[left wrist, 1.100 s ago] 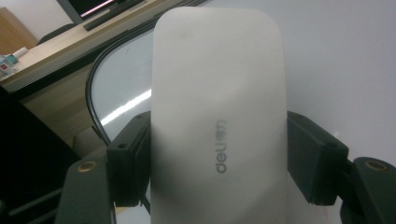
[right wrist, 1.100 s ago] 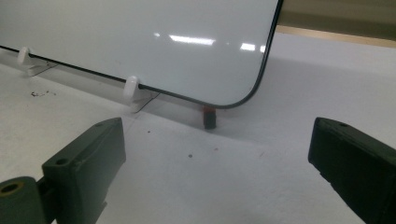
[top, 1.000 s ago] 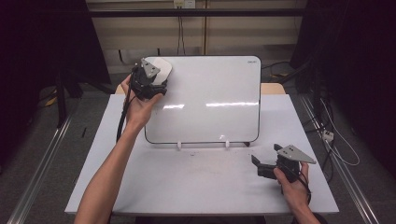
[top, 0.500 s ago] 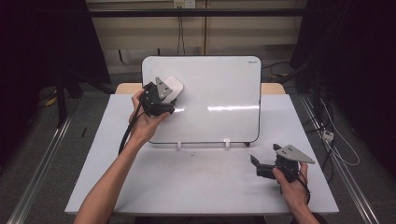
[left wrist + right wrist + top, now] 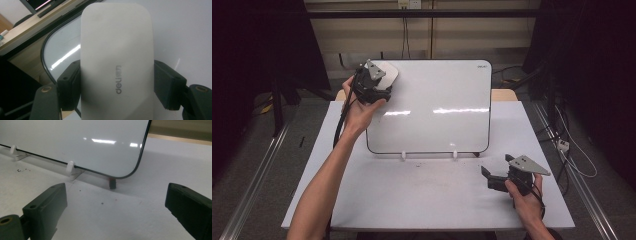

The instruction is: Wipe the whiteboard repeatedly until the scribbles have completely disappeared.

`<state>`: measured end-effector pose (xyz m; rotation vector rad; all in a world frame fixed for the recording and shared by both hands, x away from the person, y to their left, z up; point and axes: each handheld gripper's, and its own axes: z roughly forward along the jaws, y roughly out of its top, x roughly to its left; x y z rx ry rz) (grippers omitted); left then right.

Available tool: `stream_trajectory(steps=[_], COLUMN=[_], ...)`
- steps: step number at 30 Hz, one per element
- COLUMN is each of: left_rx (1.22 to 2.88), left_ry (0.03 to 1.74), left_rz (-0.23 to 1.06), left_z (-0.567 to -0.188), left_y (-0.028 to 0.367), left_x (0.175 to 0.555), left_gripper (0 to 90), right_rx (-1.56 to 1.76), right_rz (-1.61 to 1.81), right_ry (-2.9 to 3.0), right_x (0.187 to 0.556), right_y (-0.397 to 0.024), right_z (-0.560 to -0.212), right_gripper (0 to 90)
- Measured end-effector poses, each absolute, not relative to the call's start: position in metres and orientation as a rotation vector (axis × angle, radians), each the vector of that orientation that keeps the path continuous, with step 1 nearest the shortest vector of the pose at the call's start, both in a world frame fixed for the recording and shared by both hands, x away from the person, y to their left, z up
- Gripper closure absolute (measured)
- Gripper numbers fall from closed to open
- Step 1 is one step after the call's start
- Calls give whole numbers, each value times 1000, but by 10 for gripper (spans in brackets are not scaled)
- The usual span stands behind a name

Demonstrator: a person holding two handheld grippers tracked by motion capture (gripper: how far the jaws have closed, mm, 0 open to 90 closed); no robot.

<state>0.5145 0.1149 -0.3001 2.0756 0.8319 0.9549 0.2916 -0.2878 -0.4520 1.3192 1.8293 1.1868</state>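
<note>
A: Where's room to move?
B: The bare table (image 5: pixel 412 195) in the lower middle of the frame lies open.
A: And obstacles?
B: The whiteboard (image 5: pixel 437 107) stands across the centre (propped on small clips (image 5: pixel 402 155)), blocking the back.

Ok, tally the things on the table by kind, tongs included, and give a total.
Whiteboard: 1
Eraser, gripped in the left tongs at the board's upper left corner: 1
Tongs, counting the open right tongs: 2
Total: 4

In the left gripper view, the white eraser (image 5: pixel 116 62) runs off the bottom edge and hides much of the whiteboard (image 5: pixel 185 32).
</note>
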Motion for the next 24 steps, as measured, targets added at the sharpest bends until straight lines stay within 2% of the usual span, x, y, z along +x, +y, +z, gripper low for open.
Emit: stream_trajectory(steps=[6, 14, 24], left_rx=[2088, 2136, 2155], left_ry=[865, 814, 688], left_rz=[941, 899, 967], left_z=[-304, -333, -371], left_y=[114, 112, 100], left_x=[511, 490, 454], left_gripper=[311, 305, 306], right_rx=[1319, 1313, 1310], right_rz=[1187, 1186, 1181], right_ry=[1826, 1829, 1833], right_x=[291, 291, 292], right_y=[-288, -286, -285], right_z=[-452, -451, -451], right_gripper=[40, 40, 40])
